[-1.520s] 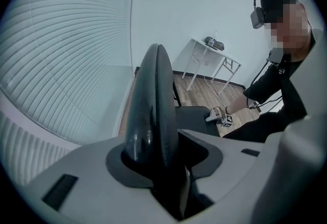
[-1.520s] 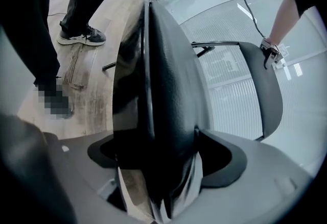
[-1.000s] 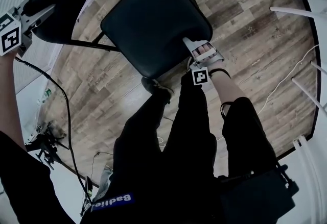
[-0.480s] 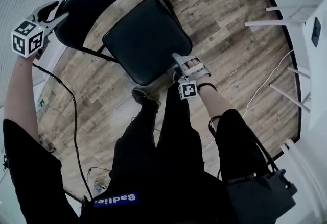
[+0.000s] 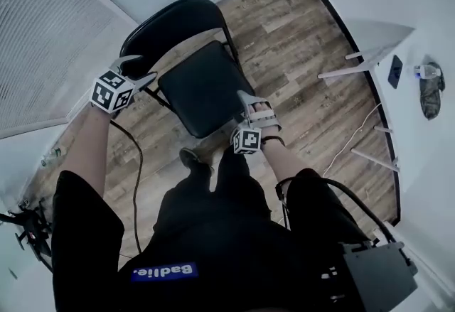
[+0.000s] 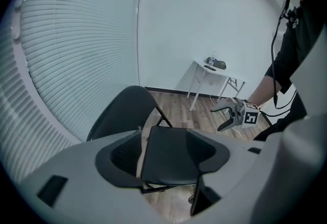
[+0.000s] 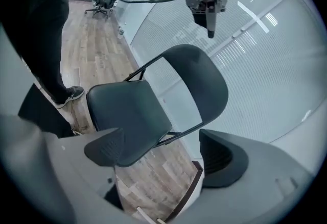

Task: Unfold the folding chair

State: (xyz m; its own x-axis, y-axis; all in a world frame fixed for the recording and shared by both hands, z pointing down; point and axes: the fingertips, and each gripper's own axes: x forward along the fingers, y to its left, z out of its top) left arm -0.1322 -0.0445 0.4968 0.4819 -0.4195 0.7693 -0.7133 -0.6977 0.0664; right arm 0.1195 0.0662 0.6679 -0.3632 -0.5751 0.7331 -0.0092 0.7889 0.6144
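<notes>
Left gripper (image 5: 144,67) hung up beside the backrest, clear of it. Its jaws were spread wide, having just been opening, with nothing between them but air, which fits a hand that's done with the job. The folding chair (image 5: 202,87) stood in the middle on the wood floor (image 5: 306,55), seat flat, back upright. Looked fully unfolded to me, though the legs were mostly hidden. Right gripper (image 5: 252,106) hovered over the seat's front corner, jaws apart, empty too.

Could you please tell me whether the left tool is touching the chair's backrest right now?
Apart. The right gripper view shows the left tool hanging above the backrest, with window blinds visible in the gap between them.
</notes>
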